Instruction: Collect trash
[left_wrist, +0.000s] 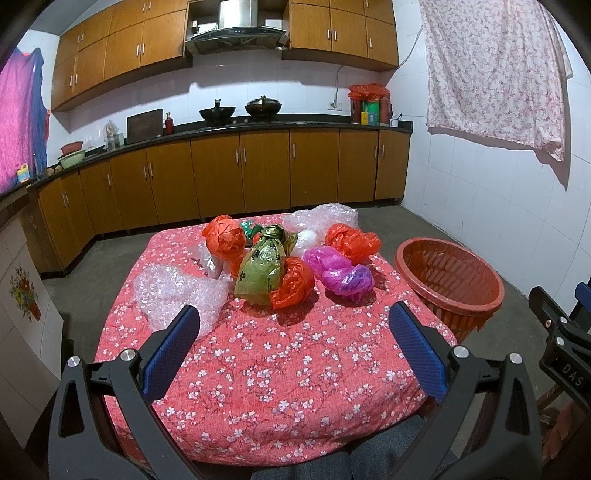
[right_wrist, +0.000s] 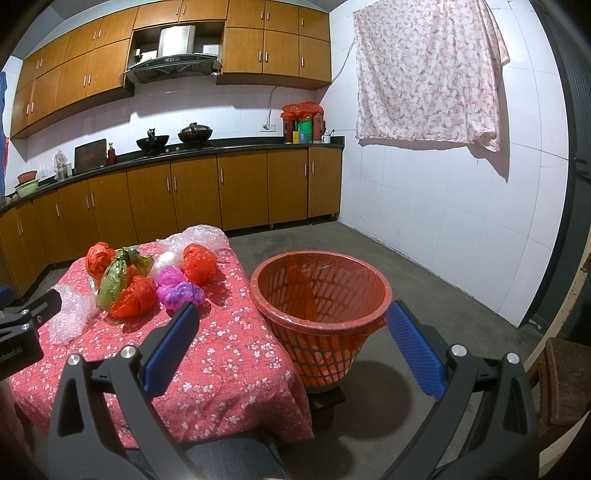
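Observation:
Crumpled plastic bags lie heaped at the far end of a table under a red floral cloth: a green bag, orange-red bags, purple bags and bubble wrap. A red lattice waste basket with a thin liner stands just right of the table. My left gripper hovers open over the near half of the cloth, well short of the heap. My right gripper is open too, above the table's right edge and the basket's near rim. Neither holds anything.
Brown kitchen cabinets with a counter and two woks run along the back wall. A floral sheet hangs on the white tiled right wall. Bare concrete floor surrounds the basket. A wooden chair sits at the far right.

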